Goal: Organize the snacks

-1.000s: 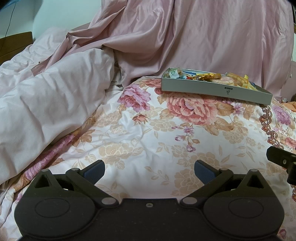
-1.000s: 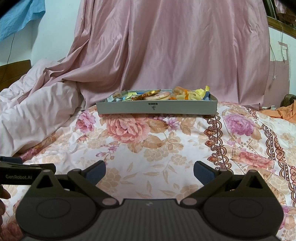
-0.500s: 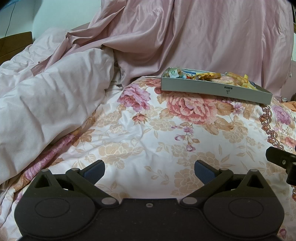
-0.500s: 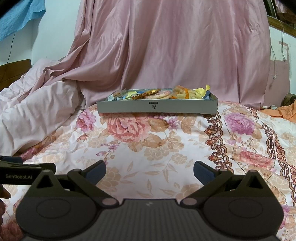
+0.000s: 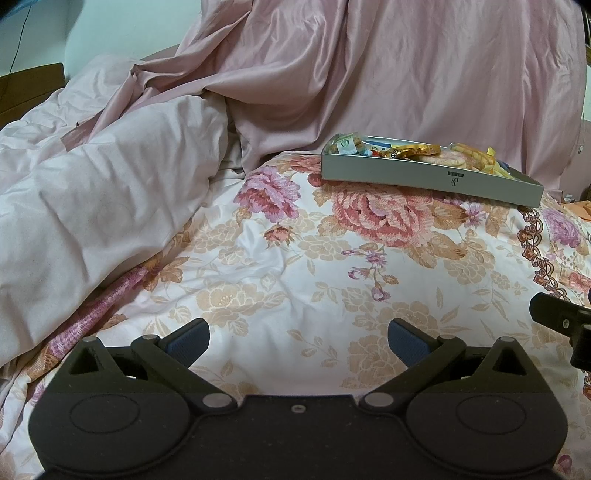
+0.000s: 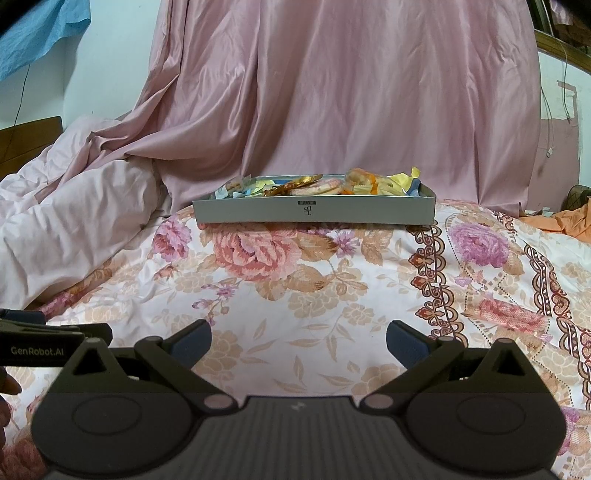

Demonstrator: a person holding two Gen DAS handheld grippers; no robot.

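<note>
A shallow grey box (image 6: 314,212) of snacks sits at the far edge of the flowered bedspread (image 6: 295,295), right up against the hanging pink curtain (image 6: 332,92). Its long axis runs across the bed, side to side; the right wrist view meets its long wall square on, with a small dark logo at the middle, while the left wrist view (image 5: 432,177) catches it at a slant, its near corner on the left and the far end trailing off to the right.

Inside lies a loose heap of snacks (image 6: 317,185): round pinkish biscuits, a gold foil wrapper, yellow and pale blue packets. From the left a green-and-white wrapper (image 5: 347,144) shows at the box's left end, which the right view does not make clear.

The right view alone takes in an orange cloth (image 6: 561,221) at the bed's right edge and a blue cloth (image 6: 40,33) high on the wall. The left view gives more of the rumpled pale quilt (image 5: 92,221) along the bed's left side.

The left gripper (image 5: 298,338) and the right gripper (image 6: 298,338) both hang over the bedspread's near part with fingers spread wide and nothing between them, well apart from the box.
</note>
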